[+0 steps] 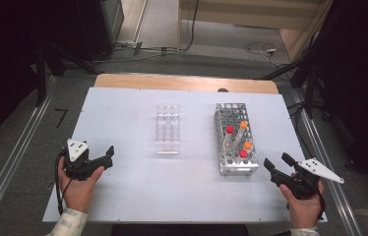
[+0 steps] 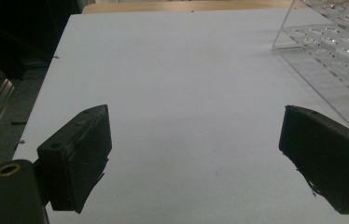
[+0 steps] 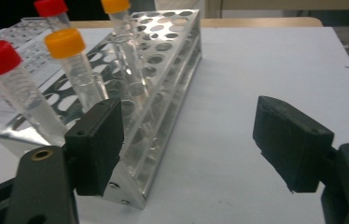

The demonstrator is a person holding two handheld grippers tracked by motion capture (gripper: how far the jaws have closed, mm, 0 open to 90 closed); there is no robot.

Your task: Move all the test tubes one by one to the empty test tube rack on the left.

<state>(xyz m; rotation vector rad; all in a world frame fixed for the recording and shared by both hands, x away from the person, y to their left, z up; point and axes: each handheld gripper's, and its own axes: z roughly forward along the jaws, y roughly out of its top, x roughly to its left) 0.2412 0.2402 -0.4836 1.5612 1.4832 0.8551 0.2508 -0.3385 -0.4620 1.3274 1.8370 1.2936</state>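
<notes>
Both tools rest on the white surface with jaws wide and nothing between them. Just beyond the right tool stands the metal rack, holding four leaning tubes with red and orange caps. Ahead and right of the left tool sits a clear plastic rack. No writing is readable.

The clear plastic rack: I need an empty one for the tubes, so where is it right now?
In the high view the clear plastic rack stands mid-table, left of the metal rack holding the capped tubes, forward and right of the left claw.
</notes>
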